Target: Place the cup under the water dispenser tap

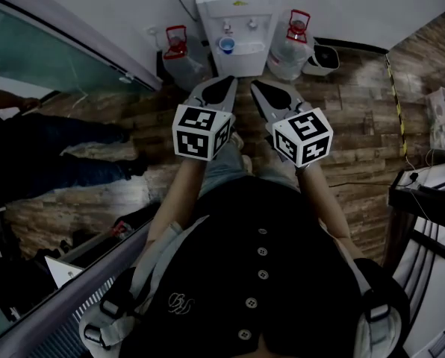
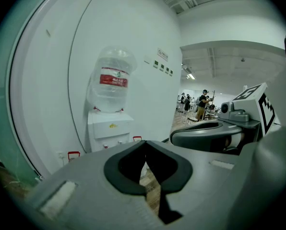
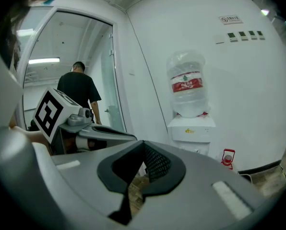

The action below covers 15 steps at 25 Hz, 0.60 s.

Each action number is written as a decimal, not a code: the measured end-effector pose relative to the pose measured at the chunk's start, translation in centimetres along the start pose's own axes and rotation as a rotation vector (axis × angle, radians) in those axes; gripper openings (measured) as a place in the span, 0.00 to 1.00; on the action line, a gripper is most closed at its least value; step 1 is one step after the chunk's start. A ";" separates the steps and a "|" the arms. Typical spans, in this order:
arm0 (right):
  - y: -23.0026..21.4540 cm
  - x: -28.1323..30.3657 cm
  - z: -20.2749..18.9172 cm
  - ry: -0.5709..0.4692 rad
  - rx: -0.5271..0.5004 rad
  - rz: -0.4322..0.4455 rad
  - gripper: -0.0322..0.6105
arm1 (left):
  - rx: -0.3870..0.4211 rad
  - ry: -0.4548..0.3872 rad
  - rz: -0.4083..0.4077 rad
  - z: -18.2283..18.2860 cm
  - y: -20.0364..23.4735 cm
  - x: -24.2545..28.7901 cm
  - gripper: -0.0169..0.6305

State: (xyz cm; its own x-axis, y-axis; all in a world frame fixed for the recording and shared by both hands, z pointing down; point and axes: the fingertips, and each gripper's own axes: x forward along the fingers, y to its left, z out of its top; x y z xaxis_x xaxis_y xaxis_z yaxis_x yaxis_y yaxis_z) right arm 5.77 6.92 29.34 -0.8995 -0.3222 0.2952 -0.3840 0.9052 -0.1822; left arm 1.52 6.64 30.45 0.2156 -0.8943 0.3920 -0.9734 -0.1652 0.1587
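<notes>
I hold both forearms straight out from my chest, bare and nearly parallel, drawing a little toward each other at the front. The left tongs (image 1: 228,80) and the right tongs (image 1: 255,85) lie side by side with a narrow gap between them. Both point at the water dispenser (image 1: 237,6), and each carries its marker cube on top, close to my wrist.

In the left gripper view the left tongs (image 2: 145,142) have their tips pressed together with nothing between them; only wooden floor (image 1: 357,110) shows through the dark opening behind the tips. The right tongs (image 3: 143,142) look the same in the right gripper view, tips together and empty. Each view catches the other tongs alongside.

The cup (image 1: 226,45), which is blue, stands in the dispenser's recess. It is just below the tap (image 1: 226,27) on the left as I look down, and no tongs touch it. I cannot make it out in either gripper view, where my own tongs cover the lower front of the dispenser.

Both tongs stop short of the dispenser, which stands against the white wall with a large water bottle (image 3: 186,85) upside down on top. A spare bottle with a red handle (image 1: 179,54) sits on the floor to its left and another one (image 1: 290,47) to its right. A person in dark trousers (image 1: 58,148) is off to my left by the glass partition.
</notes>
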 end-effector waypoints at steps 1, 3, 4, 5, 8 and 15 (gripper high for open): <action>0.1 0.0 -0.1 0.002 -0.001 0.001 0.05 | -0.001 0.000 0.000 -0.1 0.0 -0.1 0.03; 0.2 0.1 -0.1 0.003 -0.003 0.001 0.05 | -0.004 0.001 0.000 -0.2 0.0 -0.2 0.03; 0.3 0.2 -0.1 0.004 -0.004 0.002 0.05 | -0.006 0.001 0.000 -0.3 0.1 -0.2 0.03; 0.3 0.3 -0.1 0.006 -0.006 0.002 0.05 | -0.007 0.000 0.000 -0.3 0.2 -0.3 0.03; 0.4 0.5 -0.3 0.016 -0.010 0.006 0.05 | -0.013 0.000 0.003 -0.5 0.4 -0.3 0.03; 0.6 1.1 -0.3 0.020 -0.014 0.006 0.05 | -0.017 0.002 0.008 -0.6 1.0 -0.4 0.03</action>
